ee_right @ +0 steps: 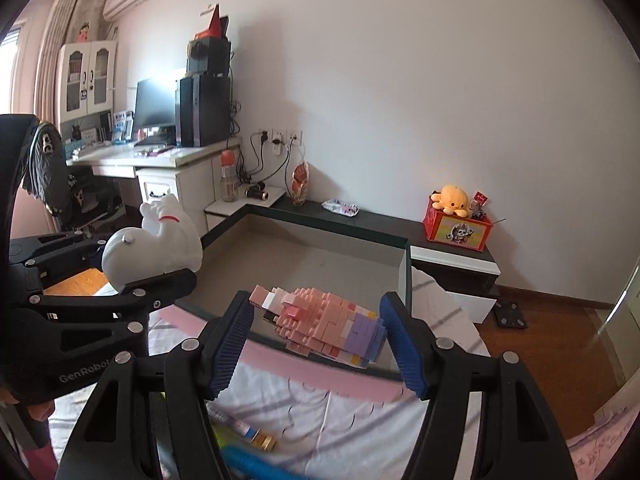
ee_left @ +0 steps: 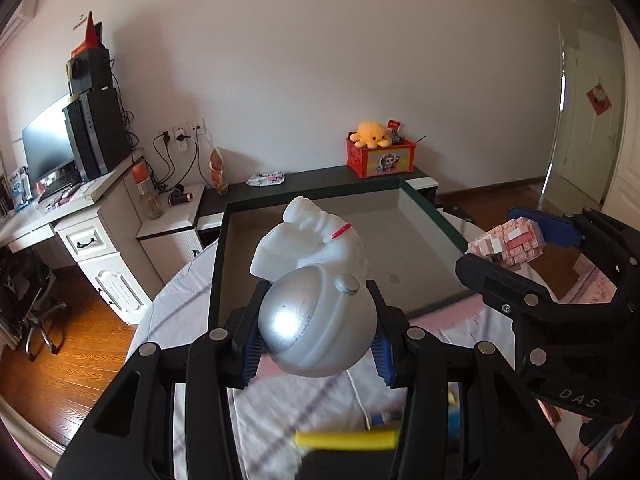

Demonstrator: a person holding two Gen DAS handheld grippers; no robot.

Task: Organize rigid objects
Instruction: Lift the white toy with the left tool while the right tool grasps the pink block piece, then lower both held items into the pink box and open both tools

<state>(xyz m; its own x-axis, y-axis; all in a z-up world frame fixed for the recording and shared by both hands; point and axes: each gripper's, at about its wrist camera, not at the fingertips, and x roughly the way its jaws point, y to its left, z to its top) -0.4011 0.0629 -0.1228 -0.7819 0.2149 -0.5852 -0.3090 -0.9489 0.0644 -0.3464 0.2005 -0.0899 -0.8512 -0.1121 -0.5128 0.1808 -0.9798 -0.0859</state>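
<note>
Two toys up at once: both grippers are loaded, and the risks stack up from there.
Left gripper (ee_left: 316,344): pinching the astronaut (ee_left: 316,300) by its silver helmet, body sticking out past the pads, centre of the left view.
Right gripper (ee_right: 316,340): clamped on the brick pig (ee_right: 324,324), pads on its two ends, lower centre of the right view.
Where they are: both toys hang in the air over the near rim of the tray (ee_left: 218,264), which looks bare inside, so my guess is that's the drop spot.
Slip risk: a round glossy helmet between flat pads is a sketchy hold; any tilt and the astronaut could roll out and hit the tray hard.
Crumble risk: the pig is loose bricks squeezed end to end, so extra pressure or a bump could pop pieces off.
Crash risk: the grippers sit near each other, right one showing at the right edge of the left view, so swinging both in together could knock the toys.
Leftovers: the yellow tube (ee_left: 346,439) and blue tube (ee_right: 256,462) lie on the cloth (ee_right: 340,420) at the bottom, easy to snag going back.
</note>
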